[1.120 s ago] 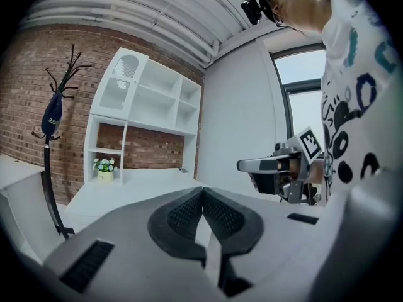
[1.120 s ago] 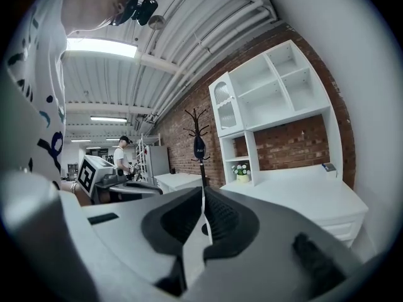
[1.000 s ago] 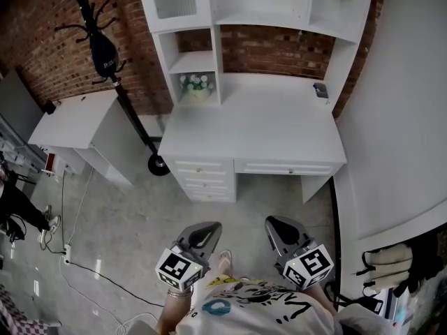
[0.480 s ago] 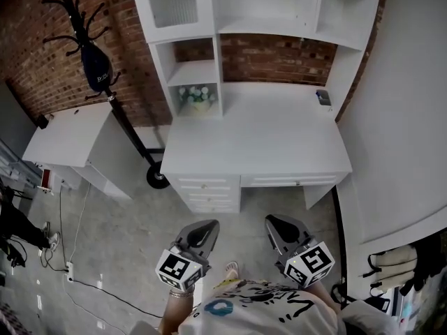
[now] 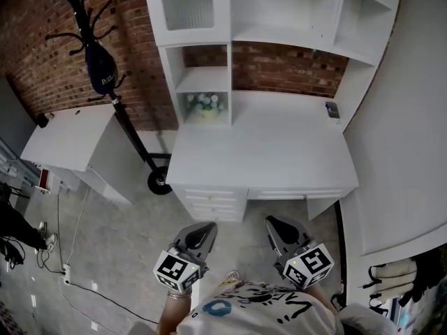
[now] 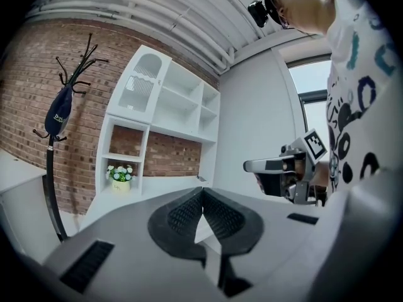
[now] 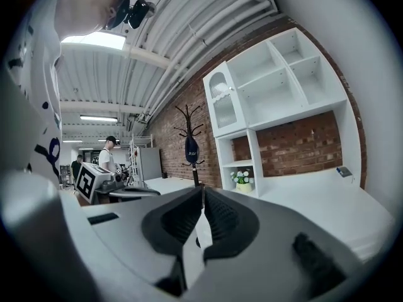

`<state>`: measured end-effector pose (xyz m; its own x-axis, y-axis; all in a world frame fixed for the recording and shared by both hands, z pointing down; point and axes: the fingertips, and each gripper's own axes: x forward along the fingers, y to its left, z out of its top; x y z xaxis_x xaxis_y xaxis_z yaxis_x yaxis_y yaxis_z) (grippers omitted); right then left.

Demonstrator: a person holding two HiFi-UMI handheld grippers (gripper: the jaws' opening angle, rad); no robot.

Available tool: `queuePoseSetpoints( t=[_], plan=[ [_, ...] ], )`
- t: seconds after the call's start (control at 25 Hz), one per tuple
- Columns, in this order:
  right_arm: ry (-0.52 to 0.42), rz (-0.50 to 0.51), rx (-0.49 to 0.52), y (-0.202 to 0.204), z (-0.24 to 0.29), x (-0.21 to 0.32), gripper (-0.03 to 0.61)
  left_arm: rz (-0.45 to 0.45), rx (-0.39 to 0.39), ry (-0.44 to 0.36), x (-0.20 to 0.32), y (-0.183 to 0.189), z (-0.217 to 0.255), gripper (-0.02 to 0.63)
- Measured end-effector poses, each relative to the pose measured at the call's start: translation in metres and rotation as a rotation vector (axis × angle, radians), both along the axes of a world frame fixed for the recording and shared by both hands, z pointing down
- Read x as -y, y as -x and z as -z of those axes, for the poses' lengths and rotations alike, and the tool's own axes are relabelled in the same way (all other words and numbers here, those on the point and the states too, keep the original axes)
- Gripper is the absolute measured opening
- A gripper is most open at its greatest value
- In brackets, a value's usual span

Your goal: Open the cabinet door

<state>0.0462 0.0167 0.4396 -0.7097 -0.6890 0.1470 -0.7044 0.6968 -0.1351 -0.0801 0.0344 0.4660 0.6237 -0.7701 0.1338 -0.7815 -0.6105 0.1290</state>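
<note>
The cabinet door [image 5: 188, 2], white with a ribbed pane, sits shut at the top left of the white desk hutch [image 5: 279, 26]. It also shows in the left gripper view as the arched door [image 6: 140, 83] and in the right gripper view [image 7: 221, 102]. My left gripper [image 5: 204, 229] and right gripper [image 5: 274, 223] hang side by side over the floor in front of the desk [image 5: 265, 152], well short of the door. Both are shut with nothing between the jaws, as the left gripper [image 6: 202, 190] and the right gripper [image 7: 203, 189] show in their own views.
A coat stand with a dark bag [image 5: 101, 61] stands left of the desk, beside a low white cabinet [image 5: 70, 135]. A flower pot [image 5: 206, 105] fills a shelf nook. Drawers [image 5: 209, 201] face me. A white curved wall [image 5: 405, 152] bounds the right. A person [image 7: 110, 159] stands far behind.
Both grippers have moved forward together toward the desk, which now lies nearer and lower in the head view. Their jaws stay shut.
</note>
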Motion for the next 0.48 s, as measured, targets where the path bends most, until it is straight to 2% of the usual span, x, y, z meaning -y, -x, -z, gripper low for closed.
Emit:
queuePoseSetpoints(
  t=[0.2,0.48],
  plan=[
    [-0.008,-0.017,0.015,0.013,0.002,0.018,0.029,-0.013,0.001,-0.008,0.014,0.012,0.000,0.015],
    [0.000,-0.037,-0.006,0.006,-0.006,0.033,0.029,-0.021,-0.001,0.019,0.034,0.010,-0.014,0.015]
  ],
)
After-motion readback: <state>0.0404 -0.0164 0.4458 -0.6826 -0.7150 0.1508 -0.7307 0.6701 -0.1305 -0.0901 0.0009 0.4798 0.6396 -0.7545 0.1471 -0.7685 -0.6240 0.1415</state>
